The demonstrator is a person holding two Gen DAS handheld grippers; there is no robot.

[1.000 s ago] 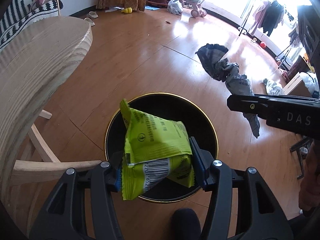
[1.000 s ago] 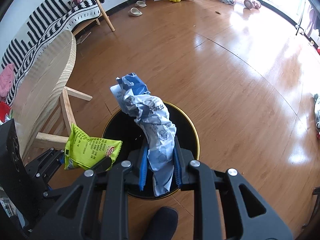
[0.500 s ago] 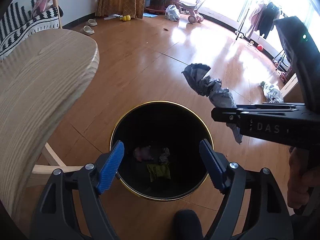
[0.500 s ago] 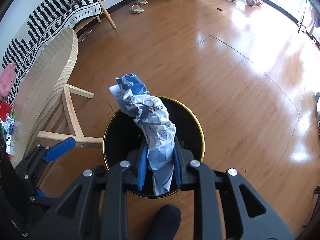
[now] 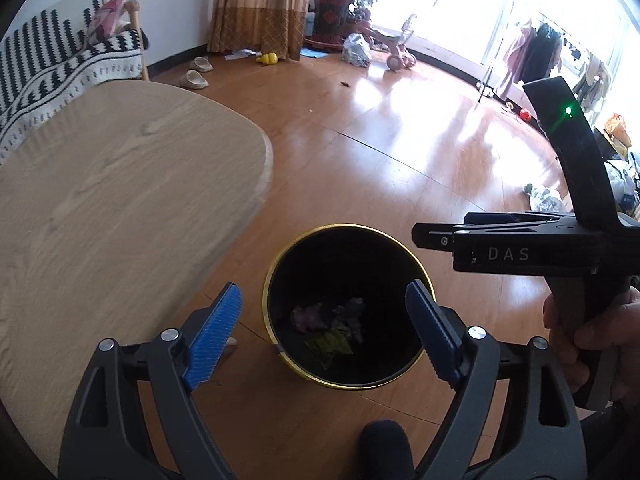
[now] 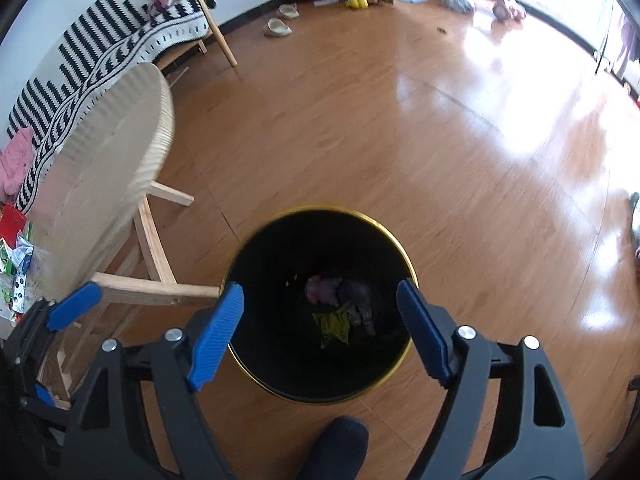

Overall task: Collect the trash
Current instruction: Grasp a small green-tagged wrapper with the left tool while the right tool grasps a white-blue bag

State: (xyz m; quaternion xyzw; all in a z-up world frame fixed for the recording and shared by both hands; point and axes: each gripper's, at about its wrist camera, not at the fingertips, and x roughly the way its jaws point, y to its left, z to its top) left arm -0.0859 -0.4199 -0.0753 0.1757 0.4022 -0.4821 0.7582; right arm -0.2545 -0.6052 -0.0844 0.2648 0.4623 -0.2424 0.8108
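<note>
A black bin with a gold rim (image 5: 294,240) (image 6: 394,240) stands on the wood floor below both grippers. At its bottom lie a green snack wrapper (image 5: 329,343) (image 6: 334,324), a crumpled grey wrapper (image 6: 360,300) and a pink scrap (image 6: 322,288). My left gripper (image 5: 324,332) is open and empty above the bin. My right gripper (image 6: 320,326) is open and empty above the bin; its side shows in the left wrist view (image 5: 508,246). More wrappers (image 6: 16,256) lie on the table's far left.
A round wooden table (image 5: 100,200) (image 6: 112,148) stands just left of the bin, with its legs (image 6: 156,256) near the rim. A striped sofa (image 6: 92,52) lines the wall. Slippers (image 5: 196,74), a toy (image 5: 396,50) and clothes (image 5: 542,198) lie farther off.
My left gripper opened and dropped the green wrapper into the bin. Then my right gripper opened and the blue-white wrapper fell in too. Both grippers rose slightly.
</note>
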